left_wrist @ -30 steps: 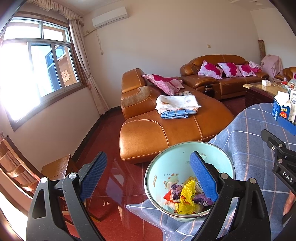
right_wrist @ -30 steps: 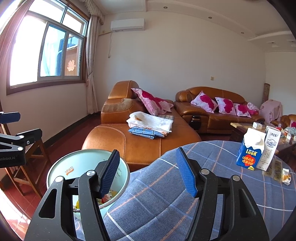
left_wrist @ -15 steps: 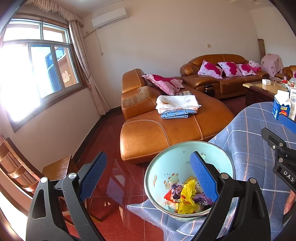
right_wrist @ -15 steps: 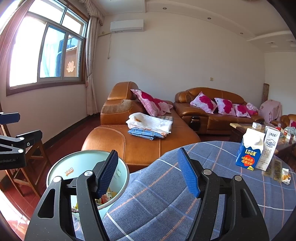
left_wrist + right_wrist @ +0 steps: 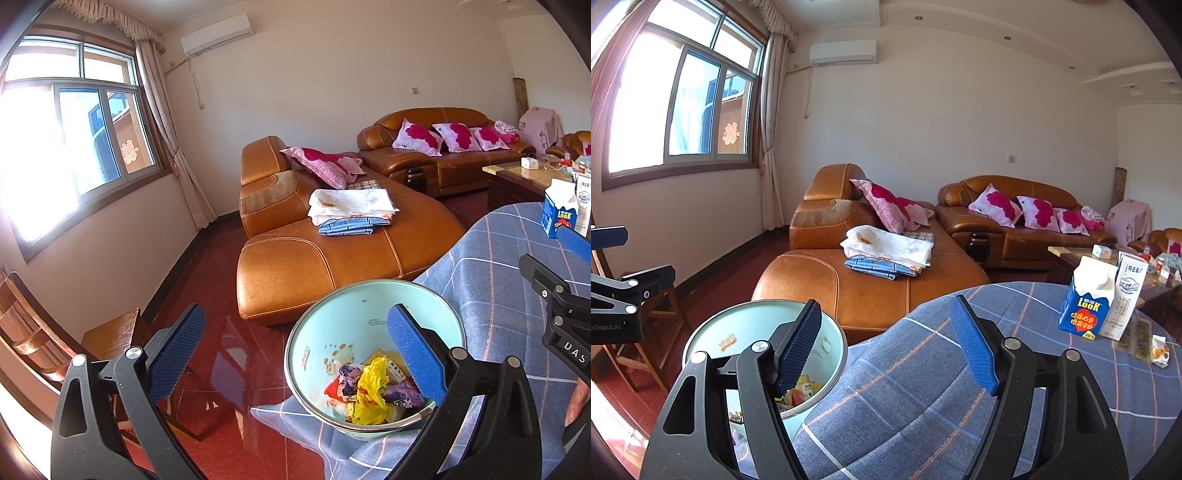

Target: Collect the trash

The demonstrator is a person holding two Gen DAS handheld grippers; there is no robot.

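A pale green basin (image 5: pixel 343 321) sits at the edge of a round table with a blue checked cloth (image 5: pixel 498 280). It holds crumpled wrappers (image 5: pixel 373 387), yellow, purple and red. My left gripper (image 5: pixel 295 354) is open and empty, its right finger over the basin. My right gripper (image 5: pixel 886 343) is open and empty above the cloth (image 5: pixel 923 387), its left finger over the basin (image 5: pixel 738 332). A blue LOOK carton (image 5: pixel 1084 302), a white carton (image 5: pixel 1126 295) and small wrappers (image 5: pixel 1158 352) stand on the table's far right.
An orange leather sofa (image 5: pixel 351 240) with folded cloths (image 5: pixel 351 206) and pink pillows stands behind the table. A wooden chair (image 5: pixel 74 343) is at the left on the red floor. A coffee table (image 5: pixel 524 177) with small items is at far right.
Both grippers stay open and empty. The views shift only slightly; the right gripper has drifted a little up and back.
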